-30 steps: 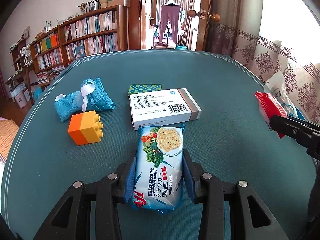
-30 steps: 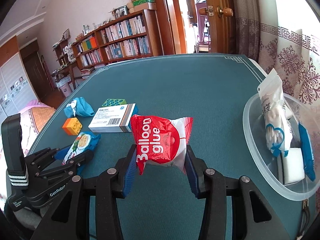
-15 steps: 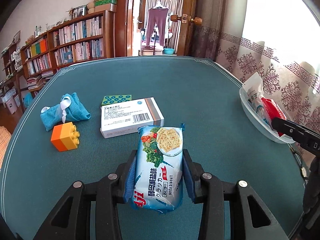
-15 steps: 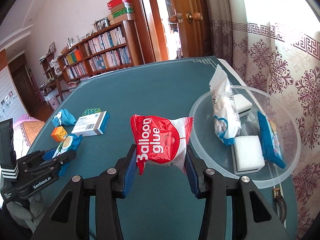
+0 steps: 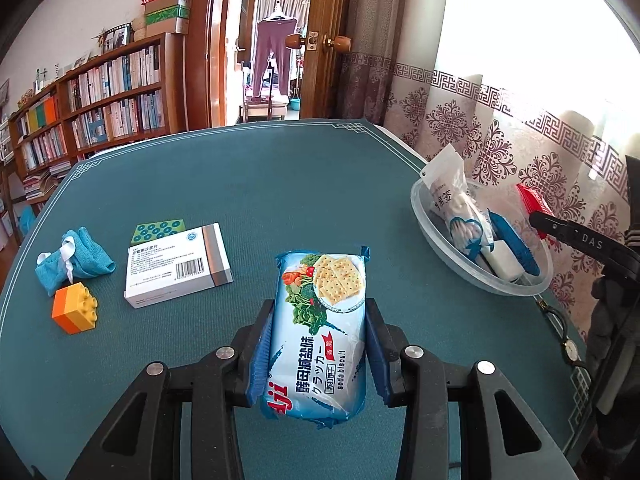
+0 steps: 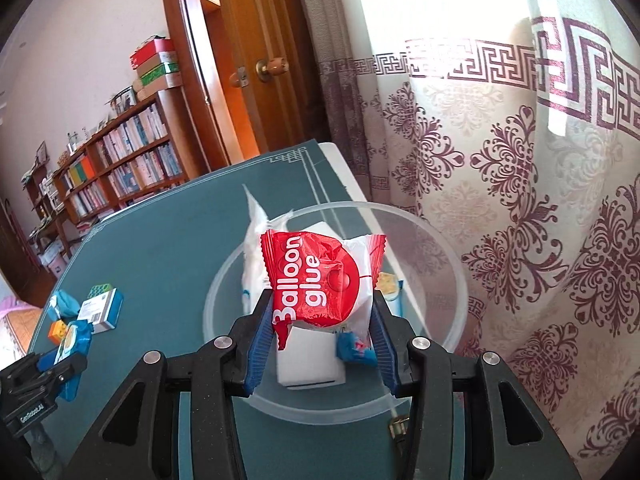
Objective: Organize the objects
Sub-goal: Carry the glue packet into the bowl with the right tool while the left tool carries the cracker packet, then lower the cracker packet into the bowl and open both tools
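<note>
My left gripper (image 5: 318, 344) is shut on a blue soda biscuit pack (image 5: 320, 328), held above the green table. My right gripper (image 6: 320, 332) is shut on a red and white "Balloon glue" packet (image 6: 324, 280) and holds it over the clear plastic bowl (image 6: 432, 240). The bowl (image 5: 448, 252) at the table's right edge holds a cotton swab bag (image 5: 452, 204), a white block (image 5: 504, 264) and a blue pack (image 5: 516, 240). The right gripper shows at the left view's right edge (image 5: 560, 228).
On the table's left lie a white medicine box (image 5: 176, 264), a green dotted box (image 5: 160, 230), a blue cloth pouch (image 5: 72, 260) and an orange and yellow toy brick (image 5: 74, 310). A patterned curtain (image 6: 520, 200) hangs right behind the bowl. Bookshelves (image 5: 92, 104) stand beyond the table.
My right gripper has carried the glue packet rightward until it hangs over the bowl. My left gripper, still holding the biscuit pack, has turned right, bringing the bowl into its view.
</note>
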Action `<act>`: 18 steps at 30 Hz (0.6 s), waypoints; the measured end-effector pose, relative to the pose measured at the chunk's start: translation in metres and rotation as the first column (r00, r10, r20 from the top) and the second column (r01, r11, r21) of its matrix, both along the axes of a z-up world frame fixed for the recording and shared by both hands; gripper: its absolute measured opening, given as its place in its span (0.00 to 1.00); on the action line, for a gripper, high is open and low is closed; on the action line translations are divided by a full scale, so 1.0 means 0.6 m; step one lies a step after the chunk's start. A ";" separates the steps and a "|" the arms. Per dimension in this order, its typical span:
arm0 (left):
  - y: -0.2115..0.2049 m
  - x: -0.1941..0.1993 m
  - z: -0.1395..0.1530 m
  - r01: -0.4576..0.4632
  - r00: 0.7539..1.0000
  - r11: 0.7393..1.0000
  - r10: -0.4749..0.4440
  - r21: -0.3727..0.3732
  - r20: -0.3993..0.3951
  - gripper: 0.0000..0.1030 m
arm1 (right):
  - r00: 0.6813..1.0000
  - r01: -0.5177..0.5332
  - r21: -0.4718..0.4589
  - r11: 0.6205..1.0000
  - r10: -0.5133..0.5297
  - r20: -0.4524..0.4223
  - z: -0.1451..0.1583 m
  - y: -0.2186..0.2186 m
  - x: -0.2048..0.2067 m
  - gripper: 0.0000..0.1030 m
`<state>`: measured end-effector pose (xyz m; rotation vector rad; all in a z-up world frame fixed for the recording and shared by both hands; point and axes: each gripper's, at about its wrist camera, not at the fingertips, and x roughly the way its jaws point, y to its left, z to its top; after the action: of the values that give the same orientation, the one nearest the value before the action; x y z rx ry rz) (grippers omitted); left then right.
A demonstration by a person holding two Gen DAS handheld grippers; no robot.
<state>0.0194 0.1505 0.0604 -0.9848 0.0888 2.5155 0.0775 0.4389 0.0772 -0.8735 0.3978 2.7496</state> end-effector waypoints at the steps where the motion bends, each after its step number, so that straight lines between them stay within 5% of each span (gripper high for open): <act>1: 0.004 0.000 0.001 0.003 1.000 1.000 -0.003 -0.001 0.001 0.43 | 1.000 0.012 -0.006 1.000 -0.012 0.003 -0.003 0.011 -0.004 0.46; 7: 0.022 -0.001 0.004 0.019 1.000 1.000 -0.019 -0.009 0.002 0.43 | 0.998 0.058 -0.027 0.998 -0.058 0.021 -0.019 0.053 -0.032 0.47; 10: 0.034 -0.003 0.007 0.029 1.000 1.000 -0.029 -0.013 0.002 0.43 | 0.998 0.062 -0.066 0.996 -0.060 0.032 -0.029 0.063 -0.037 0.63; 18: 0.082 -0.017 0.008 0.080 0.997 0.997 -0.080 -0.017 0.014 0.43 | 0.999 0.037 -0.073 0.997 -0.035 0.023 -0.031 0.056 -0.031 0.64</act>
<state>0.0091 0.1996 0.0654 -0.9852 0.1434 2.4391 0.0589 0.4725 0.0585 -0.9038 0.5088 2.7058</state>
